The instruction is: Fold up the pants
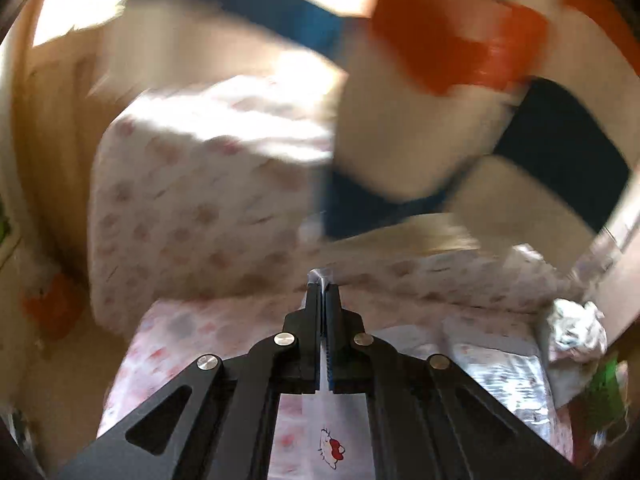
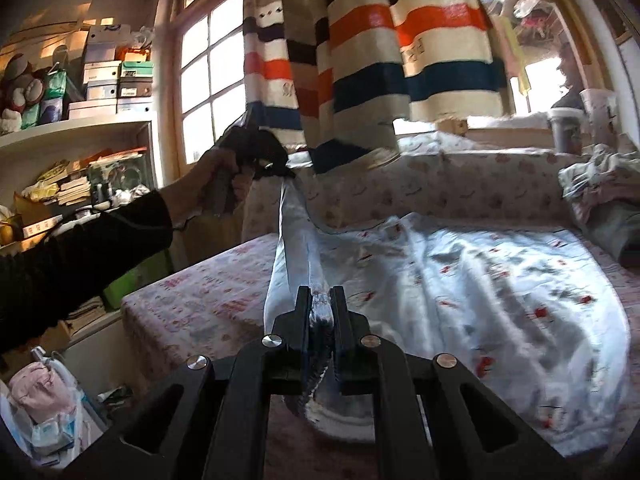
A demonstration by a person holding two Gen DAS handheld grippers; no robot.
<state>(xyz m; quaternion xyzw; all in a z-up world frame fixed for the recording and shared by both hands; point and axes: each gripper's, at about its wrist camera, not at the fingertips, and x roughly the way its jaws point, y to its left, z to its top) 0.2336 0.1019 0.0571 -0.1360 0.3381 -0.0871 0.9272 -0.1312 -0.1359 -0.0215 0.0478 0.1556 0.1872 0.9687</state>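
Pale blue-white cotton printed with small red figures makes up the pants (image 2: 472,280), which lie spread over the bed (image 2: 192,300) across the centre and right of the right wrist view, one edge lifted off the cover and stretched taut between the two tools. The right claw (image 2: 321,294), at the lower centre of that frame, has its jaws pinched tight on a bunched edge of the fabric. From there the cloth runs up and left as a narrow band to the left claw (image 2: 276,168), held in a hand (image 2: 218,178) with a dark sleeve at mid left. In the left wrist view, the left claw (image 1: 322,286) sits at lower centre with its jaws closed on a thin white fold of the pants (image 1: 332,432), a little red-bowed cat print showing just below. That frame is heavily blurred above. A striped curtain (image 2: 360,60) in cream, orange, blue and black hangs at the top centre before the window (image 2: 208,68). Shelves (image 2: 76,128) stacked with boxes fill the upper left, and a crumpled heap of cloth (image 2: 600,180) lies at the right edge.
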